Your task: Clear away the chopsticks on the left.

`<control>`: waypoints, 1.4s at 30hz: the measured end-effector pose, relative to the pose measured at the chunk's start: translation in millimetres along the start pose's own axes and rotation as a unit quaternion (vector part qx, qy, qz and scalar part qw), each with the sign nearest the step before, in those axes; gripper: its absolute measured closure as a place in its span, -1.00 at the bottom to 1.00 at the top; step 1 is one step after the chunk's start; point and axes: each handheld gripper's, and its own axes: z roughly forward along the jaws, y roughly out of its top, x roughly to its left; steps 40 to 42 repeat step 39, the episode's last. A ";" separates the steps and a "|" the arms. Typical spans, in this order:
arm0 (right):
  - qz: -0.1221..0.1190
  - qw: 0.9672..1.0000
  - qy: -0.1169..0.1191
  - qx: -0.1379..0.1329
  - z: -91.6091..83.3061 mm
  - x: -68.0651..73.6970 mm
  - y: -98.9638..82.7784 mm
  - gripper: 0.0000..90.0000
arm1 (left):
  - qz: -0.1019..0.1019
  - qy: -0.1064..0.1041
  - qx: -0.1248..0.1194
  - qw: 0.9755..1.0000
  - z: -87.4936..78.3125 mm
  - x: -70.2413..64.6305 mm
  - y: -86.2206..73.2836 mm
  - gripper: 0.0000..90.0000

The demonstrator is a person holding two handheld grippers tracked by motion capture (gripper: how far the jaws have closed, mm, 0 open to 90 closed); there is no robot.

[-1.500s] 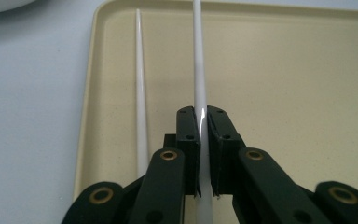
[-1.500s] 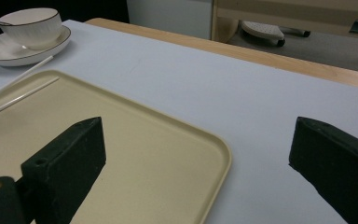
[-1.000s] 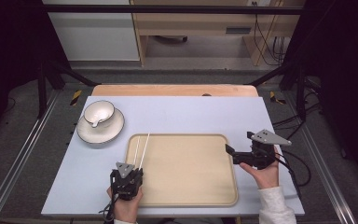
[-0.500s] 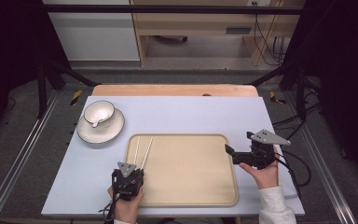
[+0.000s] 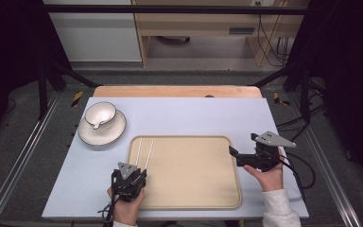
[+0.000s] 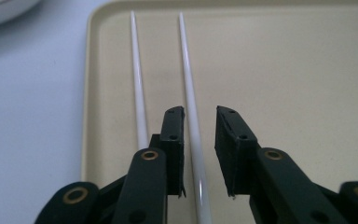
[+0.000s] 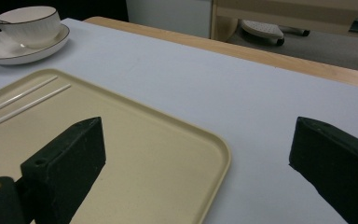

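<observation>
Two white chopsticks (image 5: pixel 144 150) lie side by side along the left edge of a beige tray (image 5: pixel 189 189). My left gripper (image 5: pixel 139 171) sits at the tray's near left corner and is open. In the left gripper view its jaws stand a little apart around the right chopstick (image 6: pixel 186 79), which runs close to the left jaw. The other chopstick (image 6: pixel 137 79) lies just outside that jaw. My right gripper (image 5: pixel 243 145) hovers at the tray's right edge, jaws wide open with nothing between them (image 7: pixel 196 154).
A white cup (image 5: pixel 99 114) stands on a saucer (image 5: pixel 105 136) at the table's far left, also seen far left in the right gripper view (image 7: pixel 30 23). Bare light-blue tabletop (image 5: pixel 194 118) stretches behind the tray. A wooden strip (image 5: pixel 170 91) lines the far edge.
The two chopsticks, close together a second ago, now lie apart and parallel on the tray. The left gripper's jaws have opened. The right gripper has stayed put.
</observation>
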 end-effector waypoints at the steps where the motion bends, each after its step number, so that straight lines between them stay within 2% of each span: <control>1: 0.000 1.000 0.000 -0.001 -0.3 -0.1 0.1 -0.91 | 0.003 -0.005 -0.008 1.000 -2.2 1.5 2.8 0.56; 6: 0.001 1.000 -0.001 -0.005 -2.3 -1.1 0.8 -0.92 | 0.007 -0.043 -0.040 0.998 -12.9 12.1 20.5 0.38; 10: 0.002 1.000 -0.002 -0.008 -4.1 -1.7 1.3 -0.92 | 0.041 -0.058 -0.058 0.996 -22.0 18.7 36.7 0.18; 15: 0.004 1.000 -0.003 -0.011 -7.0 -2.9 2.1 -0.92 | 0.067 -0.085 -0.073 0.991 -31.6 31.8 53.3 -0.02; 21: 0.010 1.000 -0.006 -0.019 -10.9 -4.5 3.2 -0.93 | 0.093 -0.086 -0.067 0.990 -39.2 58.2 58.4 -0.28; 23: 0.007 1.000 -0.008 -0.019 -11.5 -5.3 3.0 -0.94 | 0.092 -0.089 -0.074 0.989 -42.3 69.7 56.5 -0.36; 27: 0.009 1.000 -0.012 -0.015 -11.4 -6.4 1.8 -0.94 | 0.083 -0.090 -0.082 0.989 -44.7 89.3 50.9 -0.46; 31: 0.007 1.000 -0.016 -0.012 -12.2 -7.9 0.8 -0.94 | 0.081 -0.082 -0.071 0.991 -42.4 104.3 44.8 -0.53; 33: 0.007 1.000 -0.018 -0.011 -12.3 -7.8 0.6 -0.94 | 0.071 -0.083 -0.070 0.991 -41.3 110.5 41.4 -0.55; 35: 0.007 1.000 -0.018 -0.010 -12.0 -7.3 0.3 -0.94 | 0.068 -0.082 -0.067 0.992 -39.6 114.6 36.7 -0.55; 39: 0.003 1.000 -0.015 -0.007 -11.2 -6.7 -0.2 -0.93 | 0.077 -0.073 -0.056 0.993 -35.3 119.2 28.9 -0.57; 42: 0.003 1.000 -0.015 -0.007 -11.2 -6.7 -0.2 -0.93 | 0.077 -0.073 -0.056 0.993 -35.3 119.2 28.9 -0.57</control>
